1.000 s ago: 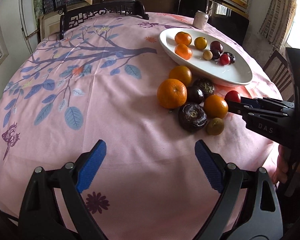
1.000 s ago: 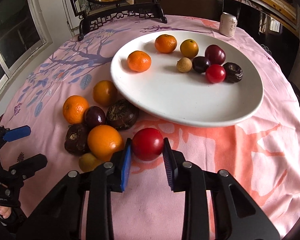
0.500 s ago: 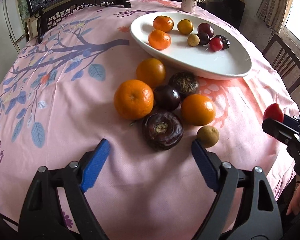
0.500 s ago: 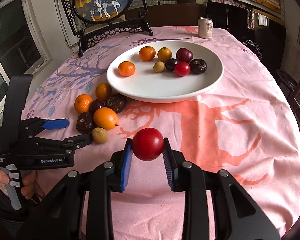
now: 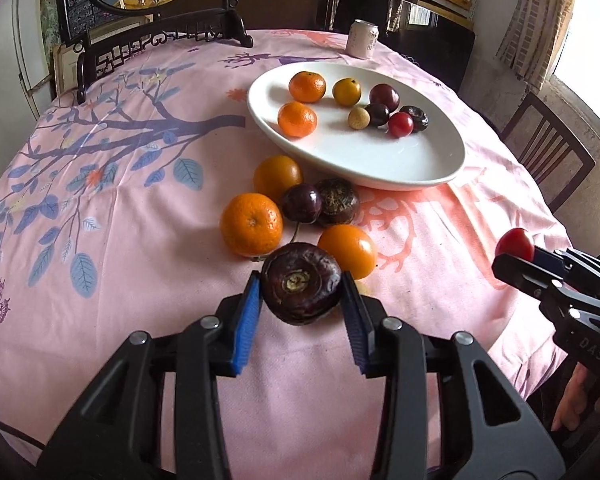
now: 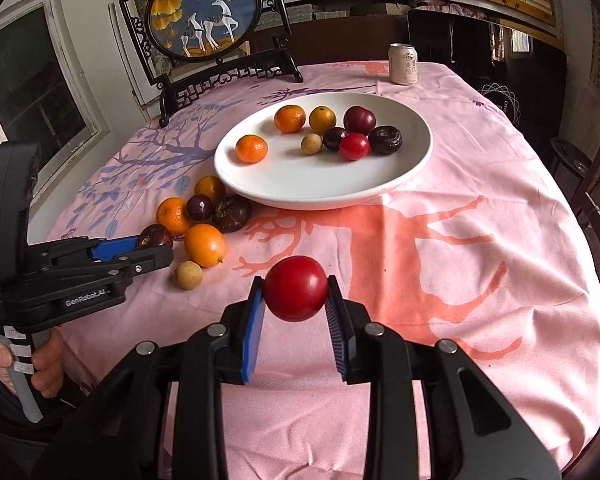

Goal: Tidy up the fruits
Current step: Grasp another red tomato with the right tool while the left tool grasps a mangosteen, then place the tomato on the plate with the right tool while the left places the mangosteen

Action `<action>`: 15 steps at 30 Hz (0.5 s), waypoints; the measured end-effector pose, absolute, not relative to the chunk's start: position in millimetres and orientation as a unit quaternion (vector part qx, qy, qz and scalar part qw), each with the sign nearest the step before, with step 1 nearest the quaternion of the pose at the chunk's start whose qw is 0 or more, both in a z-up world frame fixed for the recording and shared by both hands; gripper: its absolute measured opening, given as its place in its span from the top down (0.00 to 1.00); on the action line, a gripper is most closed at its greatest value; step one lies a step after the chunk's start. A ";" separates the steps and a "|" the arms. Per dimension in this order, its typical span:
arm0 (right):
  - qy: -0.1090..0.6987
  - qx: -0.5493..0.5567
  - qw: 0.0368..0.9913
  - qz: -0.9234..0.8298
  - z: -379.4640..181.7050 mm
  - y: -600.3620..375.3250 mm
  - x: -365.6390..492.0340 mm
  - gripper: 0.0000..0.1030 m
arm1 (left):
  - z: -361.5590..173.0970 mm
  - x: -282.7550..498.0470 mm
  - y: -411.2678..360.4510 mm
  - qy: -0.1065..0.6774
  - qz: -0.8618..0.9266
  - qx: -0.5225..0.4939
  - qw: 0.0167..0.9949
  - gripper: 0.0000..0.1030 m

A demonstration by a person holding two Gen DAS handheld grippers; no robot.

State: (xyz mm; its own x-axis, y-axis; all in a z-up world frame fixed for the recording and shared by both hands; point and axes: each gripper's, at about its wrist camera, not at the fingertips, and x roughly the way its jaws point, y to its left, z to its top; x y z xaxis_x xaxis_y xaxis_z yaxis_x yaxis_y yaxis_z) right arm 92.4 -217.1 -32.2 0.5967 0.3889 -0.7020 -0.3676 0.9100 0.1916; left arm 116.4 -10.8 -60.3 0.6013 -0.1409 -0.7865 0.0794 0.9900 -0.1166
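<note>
My left gripper (image 5: 300, 292) is shut on a dark purple round fruit (image 5: 300, 282) at the near end of the loose fruit cluster; the same gripper shows in the right wrist view (image 6: 140, 246). My right gripper (image 6: 295, 294) is shut on a red fruit (image 6: 295, 288) and holds it above the pink cloth; it also shows in the left wrist view (image 5: 516, 250). A white oval plate (image 5: 420, 160) holds several fruits. Loose oranges (image 5: 251, 224), a plum (image 5: 302, 203) and another dark fruit (image 5: 336, 201) lie beside the plate.
A drink can (image 6: 403, 64) stands at the table's far side. A framed deer picture on a black stand (image 6: 208, 28) is at the back left. A small tan fruit (image 6: 188, 275) lies by the left gripper. A wooden chair (image 5: 548, 156) stands at the right.
My left gripper moved forward and closed on the dark purple fruit. My right gripper kept its red fruit and lifted back slightly from the plate.
</note>
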 end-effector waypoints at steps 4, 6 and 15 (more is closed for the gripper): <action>0.398 0.014 0.893 0.210 -32.0 -216.3 93.4 0.70 | -49.8 109.1 -6.6 0.433 -0.070 -0.041 0.898 0.62; 0.398 0.014 0.893 0.209 -32.3 -216.3 94.2 0.70 | -43.9 107.8 -6.1 0.427 -0.074 -0.039 0.901 0.62; 0.389 0.003 0.900 0.198 -14.7 -220.0 126.6 0.70 | -0.4 167.5 -2.0 0.407 -0.066 0.000 0.911 0.62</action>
State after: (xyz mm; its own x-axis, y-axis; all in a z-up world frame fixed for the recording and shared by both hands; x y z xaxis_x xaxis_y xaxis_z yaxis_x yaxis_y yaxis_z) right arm 126.6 -220.0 -14.7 0.6182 0.3585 -0.6995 -0.3536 0.9216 0.1599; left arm 167.5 -2.0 -0.4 0.6593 -0.1209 -0.7421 0.1210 0.9912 -0.0540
